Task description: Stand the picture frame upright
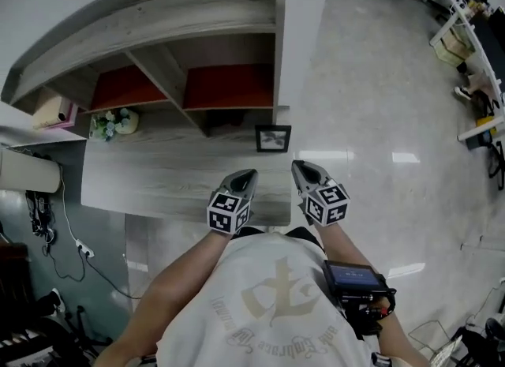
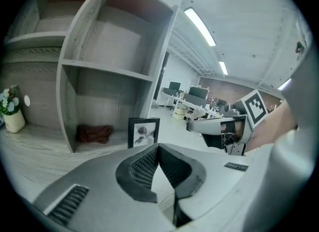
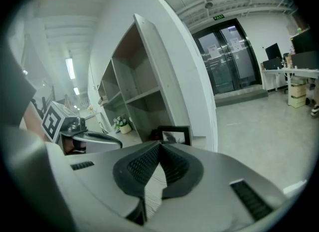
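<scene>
A small black picture frame stands upright near the right end of the grey wooden desk, by the white side panel. It also shows in the left gripper view, picture frame, and in the right gripper view, picture frame. My left gripper and right gripper hover side by side above the desk's front edge, short of the frame and apart from it. Both are shut with nothing between the jaws. In its own view the left gripper has its tips touching, and so has the right gripper.
A shelf unit with open compartments rises behind the desk. A small pot of white flowers stands at the desk's back left, a brown cloth lies in a lower compartment. Shiny floor lies to the right.
</scene>
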The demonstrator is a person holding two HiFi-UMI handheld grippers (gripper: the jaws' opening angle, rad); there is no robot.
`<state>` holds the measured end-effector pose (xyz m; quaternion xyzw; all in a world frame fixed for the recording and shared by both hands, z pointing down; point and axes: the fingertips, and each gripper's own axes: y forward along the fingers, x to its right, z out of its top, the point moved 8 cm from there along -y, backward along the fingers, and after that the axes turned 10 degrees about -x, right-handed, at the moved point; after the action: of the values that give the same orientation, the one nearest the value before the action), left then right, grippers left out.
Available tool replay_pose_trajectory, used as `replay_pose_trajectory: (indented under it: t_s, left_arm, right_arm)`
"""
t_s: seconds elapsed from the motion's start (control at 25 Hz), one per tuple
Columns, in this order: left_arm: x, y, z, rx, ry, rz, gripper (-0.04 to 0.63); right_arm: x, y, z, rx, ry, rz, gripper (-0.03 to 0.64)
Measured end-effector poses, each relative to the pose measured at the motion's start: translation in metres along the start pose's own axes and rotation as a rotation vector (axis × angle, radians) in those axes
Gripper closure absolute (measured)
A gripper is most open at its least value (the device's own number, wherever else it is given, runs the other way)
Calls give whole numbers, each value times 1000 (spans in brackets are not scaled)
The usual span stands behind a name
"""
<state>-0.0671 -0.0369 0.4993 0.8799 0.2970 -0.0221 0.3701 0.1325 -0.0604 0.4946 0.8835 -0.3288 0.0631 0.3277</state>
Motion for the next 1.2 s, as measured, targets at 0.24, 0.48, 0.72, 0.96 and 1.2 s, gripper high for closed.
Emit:
replay_pose_trajectory:
  t_s: [0.24, 0.48, 0.72, 0.96, 1.2]
  left_arm:
    - [6, -33, -6, 41, -50, -27, 588]
    - [8, -58, -9, 76, -67, -12, 588]
    - [13, -71, -5, 123, -54, 2, 588]
    - [18, -76, -6, 138, -58, -9, 588]
    - [17, -75, -14, 121, -63, -21, 588]
  right_arm:
    - [-27, -20, -12, 40, 48, 73, 614]
    - [-38, -39, -13, 64, 21, 88, 614]
    - [-41, -52, -13, 97, 17, 98, 614]
    - [-48, -60, -16, 119, -4, 99, 614]
    - [-50, -60, -20, 123, 6, 95, 614]
